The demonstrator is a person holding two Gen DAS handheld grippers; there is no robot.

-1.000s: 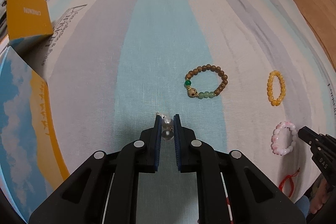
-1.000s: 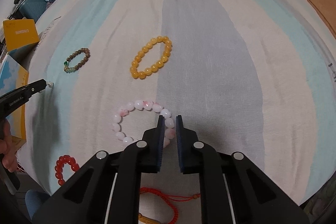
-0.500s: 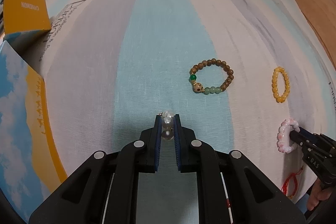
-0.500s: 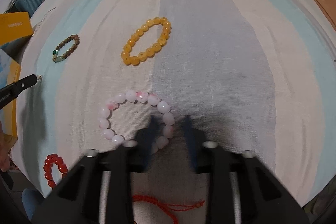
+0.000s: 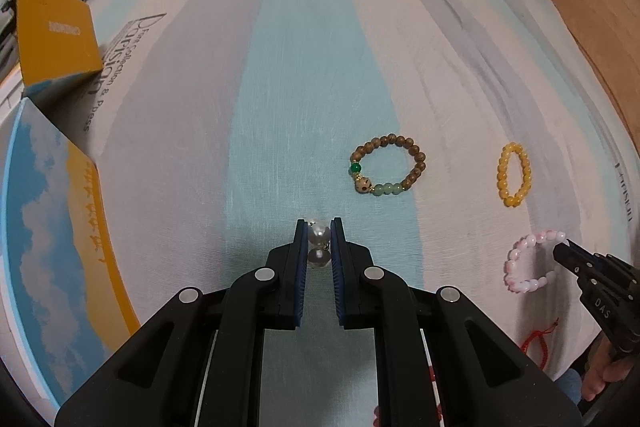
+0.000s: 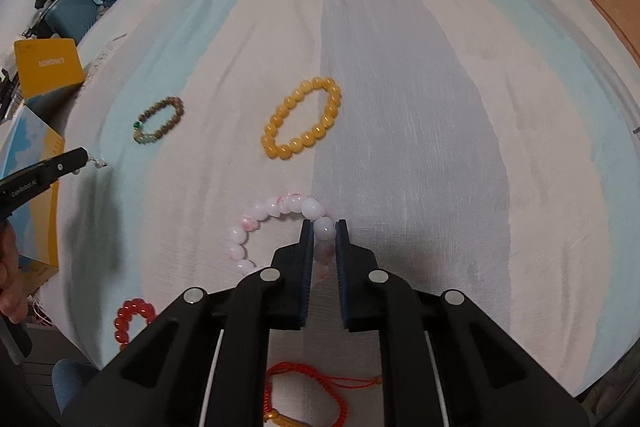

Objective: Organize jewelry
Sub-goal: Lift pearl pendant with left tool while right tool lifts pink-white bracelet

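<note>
My left gripper (image 5: 319, 227) is shut on a pearl piece (image 5: 319, 234) and holds it just above the striped cloth (image 5: 304, 75). It shows at the left of the right wrist view (image 6: 82, 158). My right gripper (image 6: 324, 225) is shut on the pink-white bead bracelet (image 6: 276, 209), which lies on the cloth. That bracelet (image 5: 520, 259) and the right gripper (image 5: 560, 251) show at the right of the left wrist view. A brown-and-green bead bracelet (image 5: 386, 165) (image 6: 160, 119) and a yellow bead bracelet (image 5: 514, 173) (image 6: 304, 125) lie flat beyond.
A yellow-and-blue open box (image 5: 60, 227) (image 6: 32, 155) stands at the left, its lid flap (image 5: 56, 31) raised. A red bead bracelet (image 6: 130, 321) and a red cord bracelet (image 6: 316, 395) lie near the cloth's front edge. Wooden floor (image 5: 600, 27) lies far right.
My right gripper moved forward over the pink-white bracelet, opened briefly, and closed on its beads. My left gripper kept its hold on the pearl piece and shifted only slightly.
</note>
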